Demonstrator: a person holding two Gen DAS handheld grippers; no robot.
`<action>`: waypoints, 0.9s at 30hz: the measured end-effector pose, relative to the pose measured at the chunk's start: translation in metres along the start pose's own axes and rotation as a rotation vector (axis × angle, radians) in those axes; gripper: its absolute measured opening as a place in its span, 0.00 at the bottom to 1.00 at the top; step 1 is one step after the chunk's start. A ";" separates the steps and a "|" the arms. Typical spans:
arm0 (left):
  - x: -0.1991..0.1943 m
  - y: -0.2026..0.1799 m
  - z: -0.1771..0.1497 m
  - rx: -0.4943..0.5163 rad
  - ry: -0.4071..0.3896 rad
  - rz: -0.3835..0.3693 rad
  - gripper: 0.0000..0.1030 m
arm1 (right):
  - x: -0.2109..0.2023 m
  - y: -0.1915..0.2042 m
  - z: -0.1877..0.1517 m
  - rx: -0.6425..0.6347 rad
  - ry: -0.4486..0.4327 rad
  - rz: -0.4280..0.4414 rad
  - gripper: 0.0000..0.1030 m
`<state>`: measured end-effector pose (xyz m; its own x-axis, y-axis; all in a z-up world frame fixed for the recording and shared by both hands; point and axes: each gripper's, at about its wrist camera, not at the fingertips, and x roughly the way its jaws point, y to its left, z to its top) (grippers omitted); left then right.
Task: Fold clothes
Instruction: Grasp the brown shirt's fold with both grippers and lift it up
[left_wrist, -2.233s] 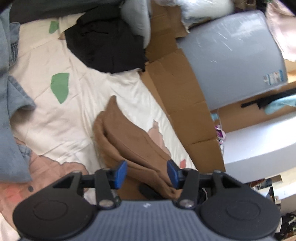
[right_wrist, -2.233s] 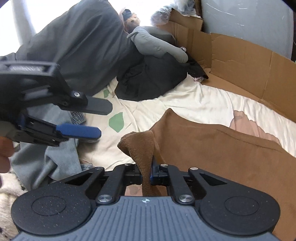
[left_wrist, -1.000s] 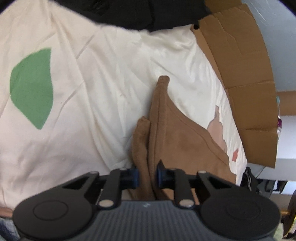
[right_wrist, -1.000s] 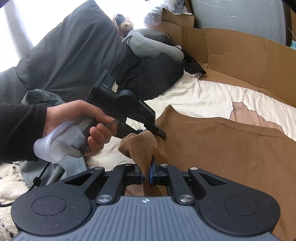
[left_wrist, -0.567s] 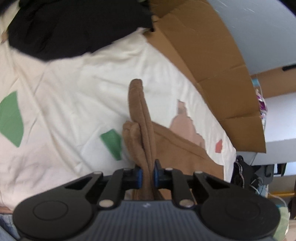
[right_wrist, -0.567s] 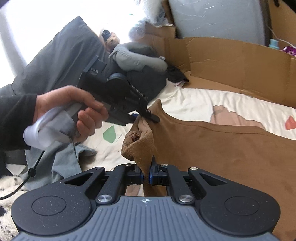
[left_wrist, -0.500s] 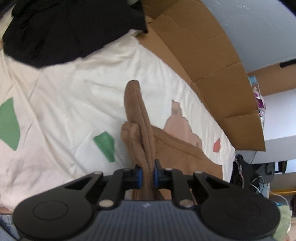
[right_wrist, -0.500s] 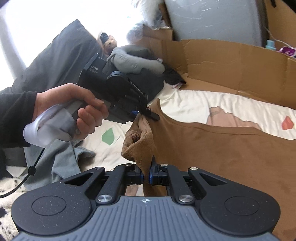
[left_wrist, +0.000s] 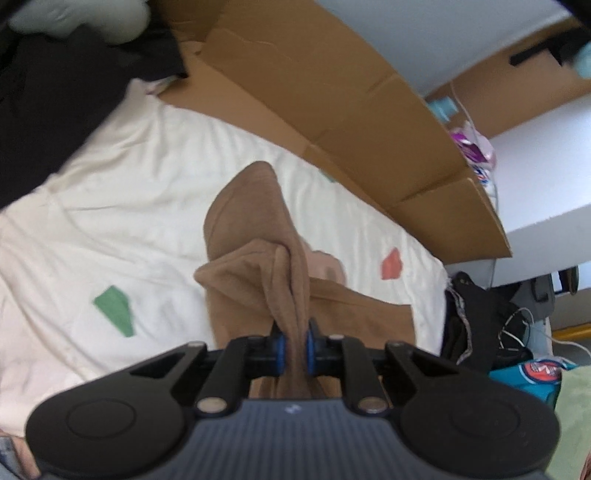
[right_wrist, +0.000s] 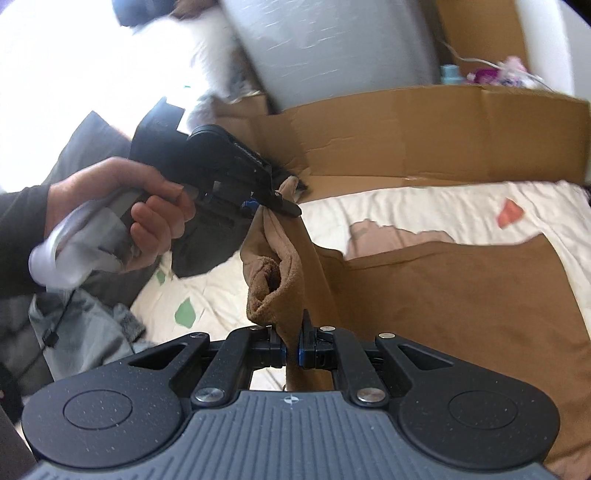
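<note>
A brown garment (right_wrist: 461, 295) lies partly spread on a cream bedsheet (right_wrist: 424, 206). My right gripper (right_wrist: 291, 350) is shut on a bunched edge of it and holds that edge lifted. My left gripper (left_wrist: 293, 349) is shut on another fold of the brown garment (left_wrist: 255, 258). In the right wrist view the left gripper (right_wrist: 271, 205) is held by a hand just above and beyond mine, pinching the garment's upper corner. The stretch of edge between the two grips hangs in a fold.
Flattened cardboard (right_wrist: 424, 133) stands along the far side of the bed. A dark garment pile (left_wrist: 55, 92) lies at the head end. A grey-blue garment (right_wrist: 85, 332) lies at the left. Cables and clutter (left_wrist: 517, 332) sit past the bed's foot.
Both grippers have lifted the garment's edge higher and swung toward the foot of the bed. More of the sheet with its green and red patches shows. Both grips have held.
</note>
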<state>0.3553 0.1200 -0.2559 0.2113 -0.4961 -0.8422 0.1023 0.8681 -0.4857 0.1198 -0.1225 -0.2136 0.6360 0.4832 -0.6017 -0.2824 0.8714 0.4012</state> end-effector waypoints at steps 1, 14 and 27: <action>0.003 -0.008 -0.001 0.012 -0.001 0.002 0.11 | -0.004 -0.006 0.000 0.018 -0.006 -0.006 0.04; 0.043 -0.085 -0.017 0.094 -0.006 -0.014 0.11 | -0.037 -0.068 -0.010 0.166 -0.036 -0.085 0.04; 0.126 -0.123 -0.035 0.133 0.062 -0.019 0.10 | -0.043 -0.136 -0.033 0.321 -0.042 -0.191 0.04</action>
<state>0.3351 -0.0500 -0.3109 0.1482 -0.5094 -0.8477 0.2342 0.8508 -0.4703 0.1073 -0.2594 -0.2651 0.6860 0.3047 -0.6608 0.0793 0.8714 0.4841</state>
